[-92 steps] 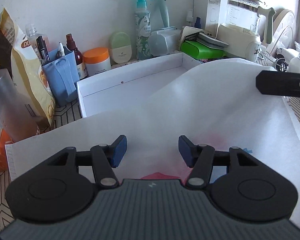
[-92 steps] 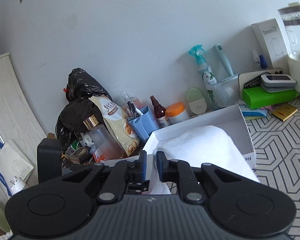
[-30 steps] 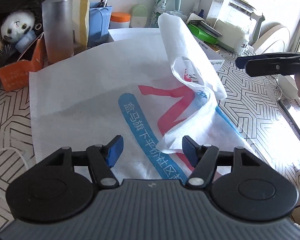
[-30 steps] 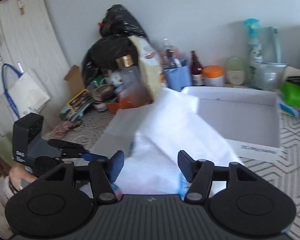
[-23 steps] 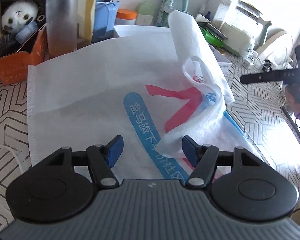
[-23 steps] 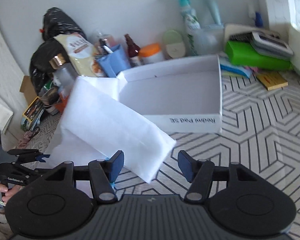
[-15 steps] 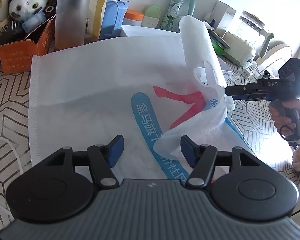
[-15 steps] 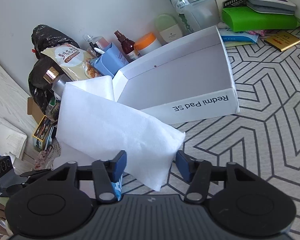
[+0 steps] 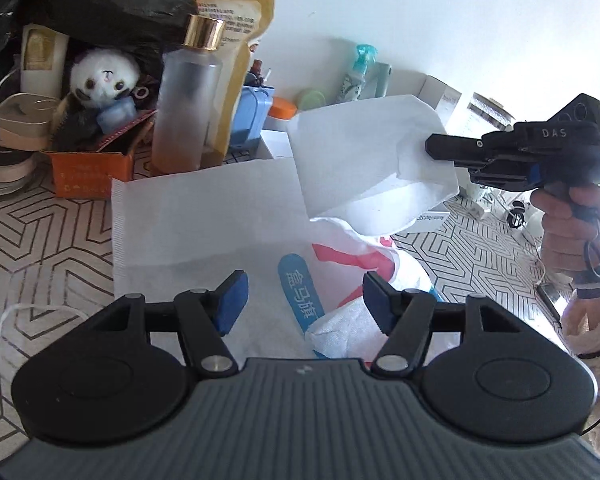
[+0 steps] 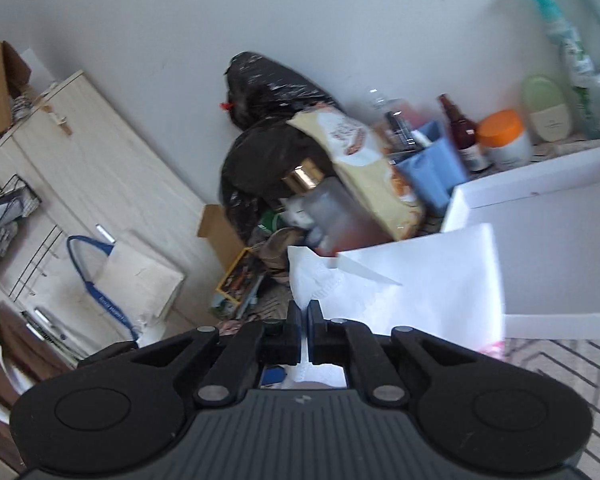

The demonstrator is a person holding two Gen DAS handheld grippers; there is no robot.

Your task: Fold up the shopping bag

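clutter crowds the far wall, from an orange box [image 9: 94,170] at left past a frosted bottle [image 9: 186,98] to a white box lid [image 10: 556,240], on the geometric-patterned surface [image 9: 40,232]. left claw [image 9: 302,300] hangs open and empty above the white shopping bag [image 9: 204,216], which lies mostly flat. right claw [image 10: 304,320] is pinched closed on a lifted flap of it. judging by this, the first fold is only underway; flattening and further folds remain.
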